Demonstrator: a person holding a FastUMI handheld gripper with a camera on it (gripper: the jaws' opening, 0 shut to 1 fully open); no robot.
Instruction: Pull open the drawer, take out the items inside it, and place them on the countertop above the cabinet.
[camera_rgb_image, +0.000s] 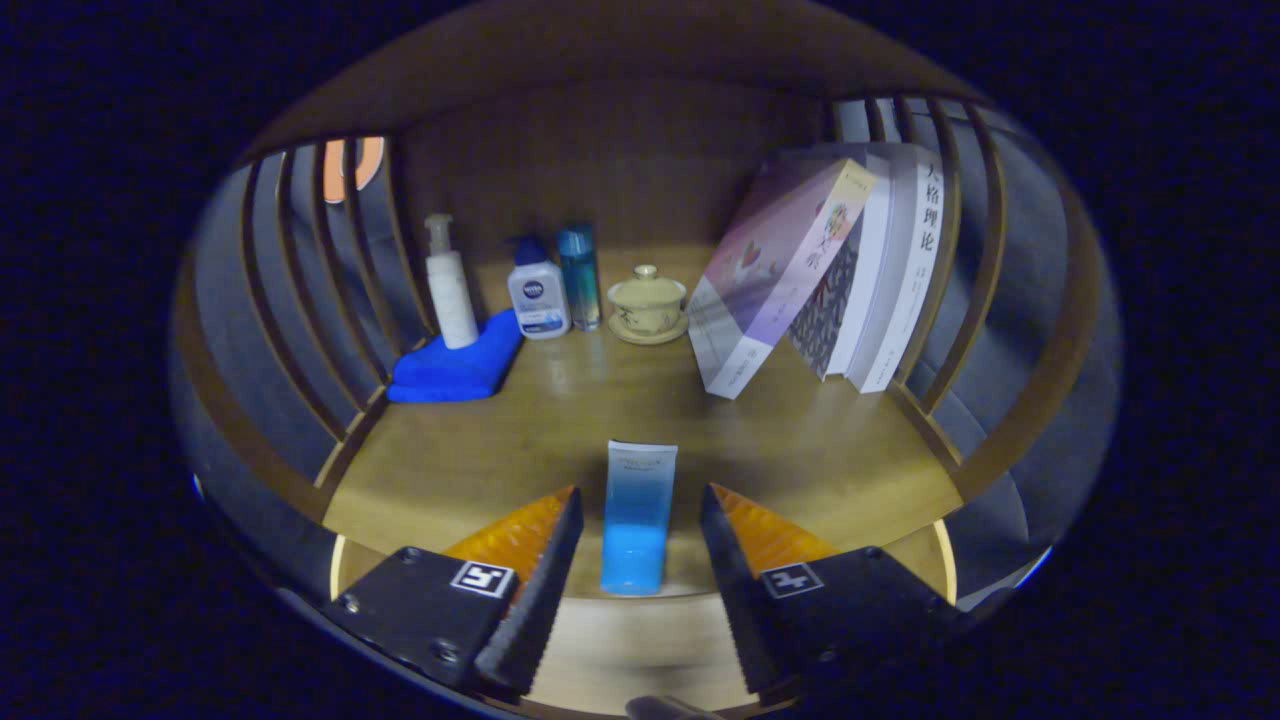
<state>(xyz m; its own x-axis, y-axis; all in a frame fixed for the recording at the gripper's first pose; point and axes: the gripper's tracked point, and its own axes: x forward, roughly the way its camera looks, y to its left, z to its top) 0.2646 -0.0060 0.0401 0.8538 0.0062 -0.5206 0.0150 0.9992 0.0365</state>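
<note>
- Blue tube lies flat on the wooden desk, its paler end pointing away and its brighter blue end at the desk's near edge.
- It sits between the fingers, which are spread wide; there is a clear gap on each side and neither finger touches it.
- Both fingers hang just above the near edge of the desk, with the tube running down the middle of the gap.
- Well beyond the tube, at the back on the left, a folded blue cloth lies on the desk by the slatted side rail.
- A white pump bottle stands upright on the far end of that cloth.
- Just beside it stands a squat white bottle with a dark blue cap, its base touching the cloth's corner.
- A slim teal bottle stands upright right next to the squat one.
- A pale lidded cup on a saucer stands near the back, between the teal bottle and the books.
- Several books lean to the right against the slats on that side; the front one tilts most, its lower corner resting on the desk.
- A wooden back panel closes the space behind the bottles.
</note>
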